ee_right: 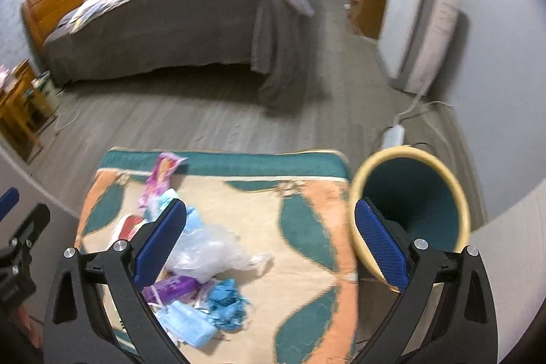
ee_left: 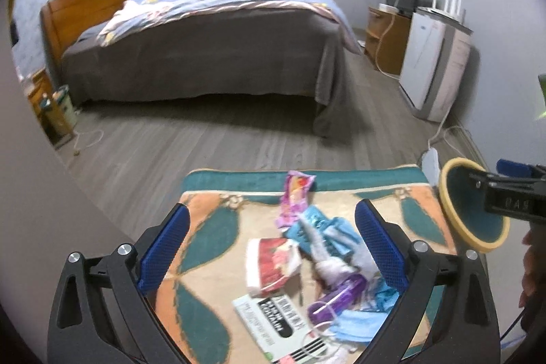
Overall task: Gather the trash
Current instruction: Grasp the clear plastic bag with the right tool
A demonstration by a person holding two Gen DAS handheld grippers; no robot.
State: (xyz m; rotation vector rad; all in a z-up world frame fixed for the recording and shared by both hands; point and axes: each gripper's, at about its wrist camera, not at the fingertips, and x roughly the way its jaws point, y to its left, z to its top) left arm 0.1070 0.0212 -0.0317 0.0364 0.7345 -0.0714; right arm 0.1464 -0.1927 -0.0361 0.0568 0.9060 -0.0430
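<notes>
A pile of trash lies on a teal, orange and cream rug (ee_left: pixel 211 227): a pink wrapper (ee_left: pixel 295 193), a red and white packet (ee_left: pixel 273 261), a purple wrapper (ee_left: pixel 338 299), blue face masks (ee_left: pixel 355 326) and a black and white leaflet (ee_left: pixel 273 319). My left gripper (ee_left: pixel 273 248) hangs open above the pile with nothing between its fingers. A round bin (ee_right: pixel 409 203) with a yellow rim and teal inside sits tipped at the rug's right edge. My right gripper (ee_right: pixel 269 246) is open, and its right finger (ee_right: pixel 380 248) overlaps the bin's near rim. A clear plastic bag (ee_right: pixel 208 248) tops the pile.
A bed (ee_left: pixel 204 57) with a grey sheet and blue quilt fills the far side. A white cabinet (ee_left: pixel 430 63) and a wooden nightstand (ee_left: pixel 385 36) stand along the right wall. A power strip (ee_right: pixel 392 135) with cables lies behind the bin. Grey plank floor separates rug and bed.
</notes>
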